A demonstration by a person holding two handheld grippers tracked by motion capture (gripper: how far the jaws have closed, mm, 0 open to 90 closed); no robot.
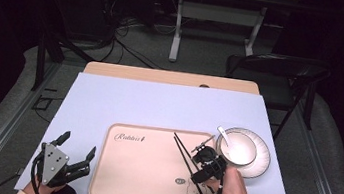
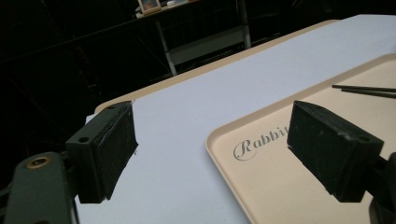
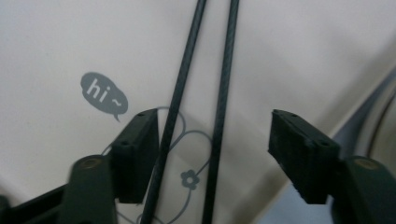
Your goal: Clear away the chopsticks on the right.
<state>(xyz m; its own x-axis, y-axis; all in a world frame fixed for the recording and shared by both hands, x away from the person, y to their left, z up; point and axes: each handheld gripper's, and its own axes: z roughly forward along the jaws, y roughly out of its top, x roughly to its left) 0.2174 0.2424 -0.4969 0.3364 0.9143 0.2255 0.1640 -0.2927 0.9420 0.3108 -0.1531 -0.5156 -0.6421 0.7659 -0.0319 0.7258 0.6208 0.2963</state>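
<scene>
A pair of black chopsticks [image 1: 186,162] lies on the right part of a beige tray [image 1: 139,173] printed with the word "Rabbit". My right gripper [image 1: 201,169] hangs just over them, open. In the right gripper view both chopsticks [image 3: 224,93] run side by side on the tray [image 3: 289,56] between the spread jaws of my right gripper [image 3: 215,158], which are not touching them. My left gripper [image 1: 78,144] rests open at the tray's near left corner, holding nothing. In its own view my left gripper [image 2: 217,149] straddles the tray's edge [image 2: 280,186], with the chopstick tips [image 2: 364,90] far off.
Right of the tray, a white bowl [image 1: 238,151] holding a white spoon [image 1: 223,133] stands on a plate [image 1: 262,164]. A pale blue mat [image 1: 159,100] covers the table. A dark folding chair [image 1: 284,71] stands beyond the far right corner.
</scene>
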